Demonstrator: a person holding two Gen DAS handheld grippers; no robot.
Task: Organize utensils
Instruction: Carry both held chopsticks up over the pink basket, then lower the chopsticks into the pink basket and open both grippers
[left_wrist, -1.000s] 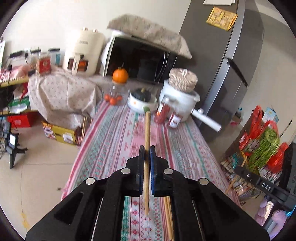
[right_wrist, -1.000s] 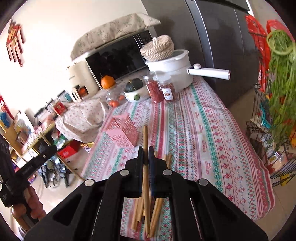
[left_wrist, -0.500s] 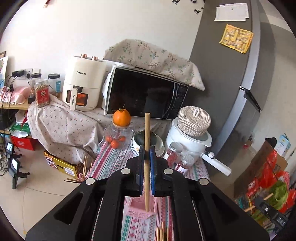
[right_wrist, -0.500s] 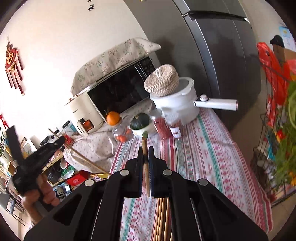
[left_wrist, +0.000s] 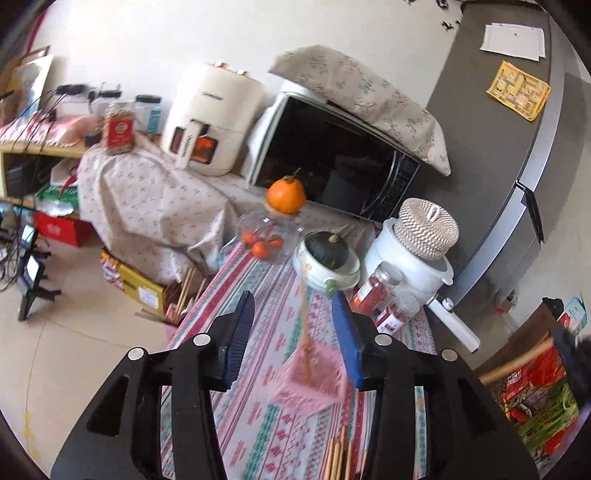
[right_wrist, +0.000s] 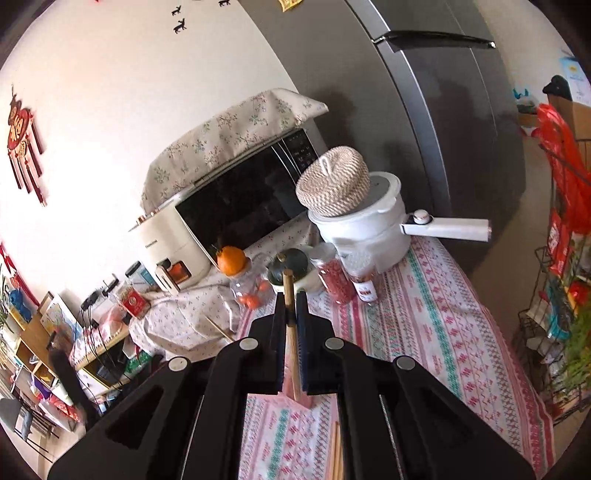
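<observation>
My left gripper (left_wrist: 293, 332) is open above a pink mesh holder (left_wrist: 314, 376) on the striped tablecloth. A wooden chopstick (left_wrist: 306, 332), blurred, stands free between the jaws with its lower end in the holder. Several more chopsticks (left_wrist: 338, 458) lie on the cloth below. My right gripper (right_wrist: 291, 314) is shut on a wooden chopstick (right_wrist: 290, 306), held upright, its lower end over the pink holder (right_wrist: 291, 404). Loose chopsticks (right_wrist: 336, 454) lie on the cloth under it.
At the table's far end stand a white pot with a woven lid (left_wrist: 417, 251), a bowl with a dark squash (left_wrist: 327, 254), red spice jars (left_wrist: 373, 291) and a jar topped by an orange (left_wrist: 286, 195). Microwave (left_wrist: 332, 162), air fryer and grey fridge (left_wrist: 517, 147) stand behind.
My left gripper has opened and let go of its chopstick, which now drops into the pink holder. My right gripper has lifted with its chopstick over the holder.
</observation>
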